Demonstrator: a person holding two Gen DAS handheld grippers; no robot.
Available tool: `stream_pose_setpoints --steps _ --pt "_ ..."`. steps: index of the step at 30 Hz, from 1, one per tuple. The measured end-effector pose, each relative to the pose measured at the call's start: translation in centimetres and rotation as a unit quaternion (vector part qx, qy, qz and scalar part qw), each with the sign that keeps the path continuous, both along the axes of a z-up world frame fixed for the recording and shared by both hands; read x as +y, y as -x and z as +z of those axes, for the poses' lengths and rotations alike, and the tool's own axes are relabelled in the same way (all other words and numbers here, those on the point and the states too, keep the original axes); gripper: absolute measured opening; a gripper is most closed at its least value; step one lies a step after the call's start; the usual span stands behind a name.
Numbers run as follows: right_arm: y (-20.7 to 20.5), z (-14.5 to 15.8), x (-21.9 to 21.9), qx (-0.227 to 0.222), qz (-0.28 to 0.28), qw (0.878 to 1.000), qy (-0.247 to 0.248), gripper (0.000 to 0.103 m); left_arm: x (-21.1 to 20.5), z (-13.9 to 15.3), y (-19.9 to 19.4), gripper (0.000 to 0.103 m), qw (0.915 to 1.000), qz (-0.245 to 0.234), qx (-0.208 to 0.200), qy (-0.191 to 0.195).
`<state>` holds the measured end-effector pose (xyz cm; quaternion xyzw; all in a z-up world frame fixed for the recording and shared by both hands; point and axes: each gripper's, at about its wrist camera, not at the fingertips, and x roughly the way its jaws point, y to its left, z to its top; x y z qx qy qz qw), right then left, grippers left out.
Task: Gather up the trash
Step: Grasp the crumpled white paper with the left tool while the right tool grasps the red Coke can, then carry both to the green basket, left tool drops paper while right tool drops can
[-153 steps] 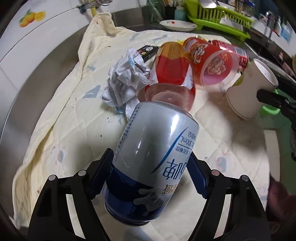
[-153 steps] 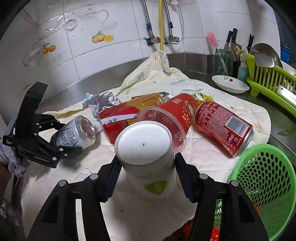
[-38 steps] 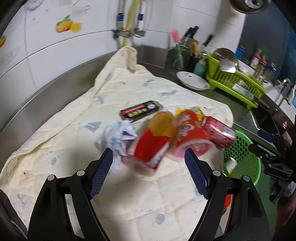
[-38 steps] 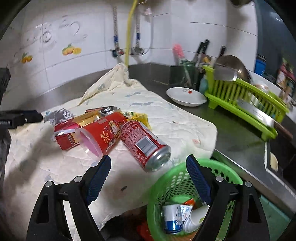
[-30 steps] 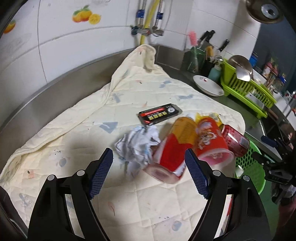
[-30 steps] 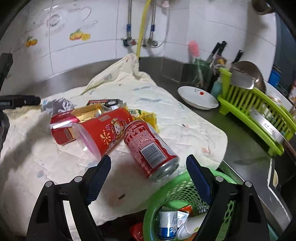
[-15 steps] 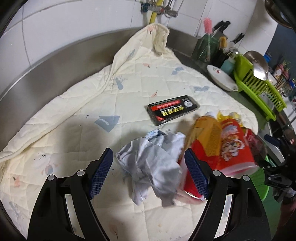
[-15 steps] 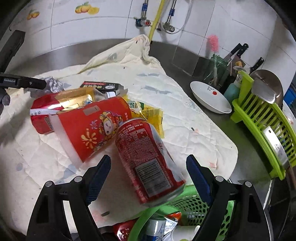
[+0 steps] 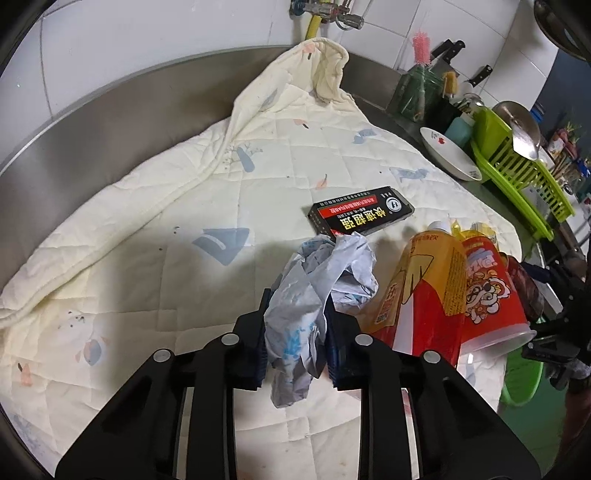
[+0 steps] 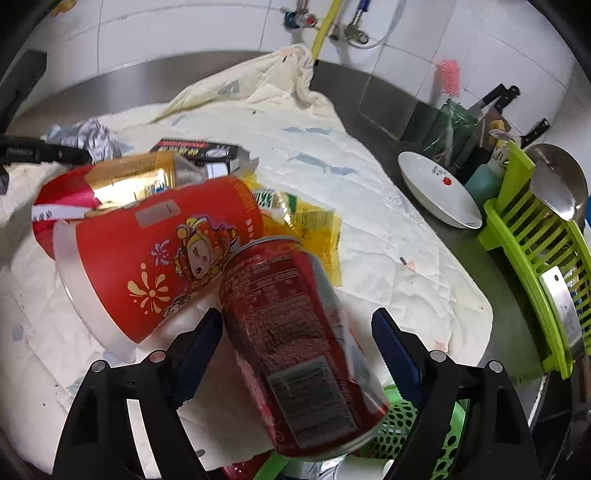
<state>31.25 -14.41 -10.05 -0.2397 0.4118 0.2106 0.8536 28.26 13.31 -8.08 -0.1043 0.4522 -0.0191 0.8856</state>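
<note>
My left gripper (image 9: 295,332) is shut on a crumpled white and blue paper (image 9: 325,273) lying on the cream quilt (image 9: 147,229). A red cola can (image 10: 291,343) lies between the fingers of my right gripper (image 10: 299,343). Its jaws are closing; the left pad is at the can's side and a gap shows on the right. Beside the can lie a red printed cup (image 10: 166,258), a red and gold packet (image 10: 122,181), a yellow wrapper (image 10: 306,221) and a black box (image 10: 199,149). The green basket (image 10: 424,435) sits just below the can, with trash in it.
A white dish (image 10: 439,192), a green dish rack (image 10: 535,258) and a knife holder (image 10: 461,125) stand on the steel counter at the right. Taps and a yellow hose (image 10: 325,33) hang on the tiled wall behind. The quilt's far end is bunched up.
My left gripper came down over the crumpled paper and shut on it. My right gripper dropped toward the red can, which now fills the space between its narrowing jaws.
</note>
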Motion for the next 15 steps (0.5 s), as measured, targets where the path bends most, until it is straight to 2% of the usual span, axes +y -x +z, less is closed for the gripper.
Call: stream_pose_setpoints --steps 4,7,8,15 --pt "0.5 0.0 0.1 -0.005 -0.001 1.0 0.002 0.07 0.2 0.8 0.6 0.021 0.9999 0.001 -0.013 -0.001" --pt "1.1 0.8 -0.4 -0.015 -0.008 1.0 -0.017 0.069 0.3 1.5 1.2 0.021 0.9997 0.001 -0.023 0.001" --pt "1.3 1.1 -0.6 -0.017 -0.012 0.999 -0.025 0.066 0.3 1.7 1.3 0.021 0.9997 0.001 -0.025 0.001" --pt "3.4 3.5 -2.0 -0.032 -0.034 0.996 -0.073 0.066 0.4 3.8 2.9 0.021 0.999 0.005 -0.045 0.0"
